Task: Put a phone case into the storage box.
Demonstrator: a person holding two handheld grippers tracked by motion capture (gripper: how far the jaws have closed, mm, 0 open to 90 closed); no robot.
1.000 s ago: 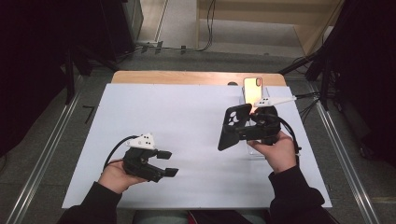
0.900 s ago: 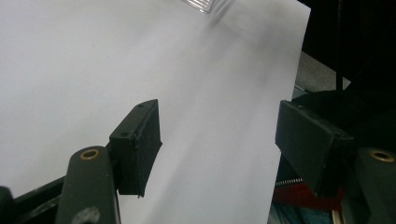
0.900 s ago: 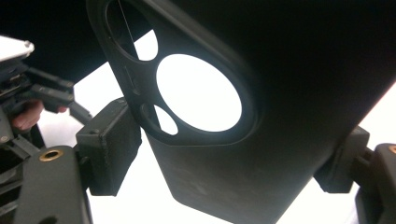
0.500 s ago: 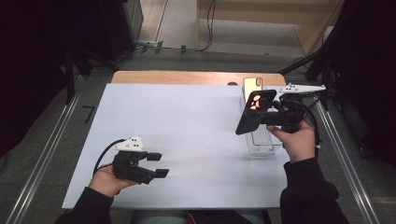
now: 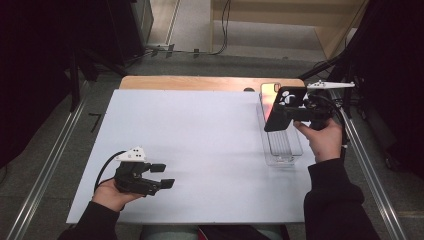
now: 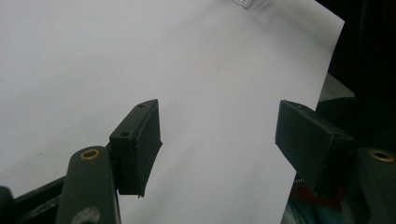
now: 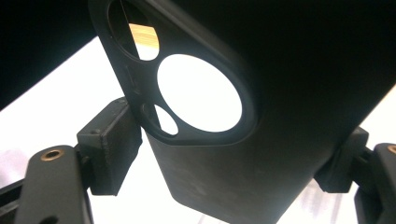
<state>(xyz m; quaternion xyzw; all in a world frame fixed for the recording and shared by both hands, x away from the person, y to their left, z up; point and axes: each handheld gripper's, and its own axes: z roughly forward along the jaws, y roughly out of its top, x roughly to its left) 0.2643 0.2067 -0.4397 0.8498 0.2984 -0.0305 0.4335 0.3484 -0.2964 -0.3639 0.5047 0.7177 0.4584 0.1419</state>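
Black phone case [image 7: 261,140], clamped across its width between your right gripper's [image 5: 280,112] jaws: the pads press on both long edges in the right gripper view, so that claw is closed on the case at about case width.

Change over the last second: you have carried the case from over the open mat toward the far right corner. It now hangs off the table, tilted, directly above the far end of the clear tray [image 5: 282,147], with the phone [image 5: 270,92] lying just beyond and beneath the claw's tips. My reading: this is the approach to bring case and phone together, and alignment is the step in hand, not yet contact.

Look of the case: matte black, thin, rigid enough to hold flat under the squeeze. A rounded camera opening with one large and two smaller cut-outs sits at the end pointing away from your hand; the white mat [image 5: 200,140] shows through them.

Your left gripper [image 5: 161,176] sits well apart, low over the near left part of the mat, jaws standing moderately wide with nothing between them, barely shifted toward you.
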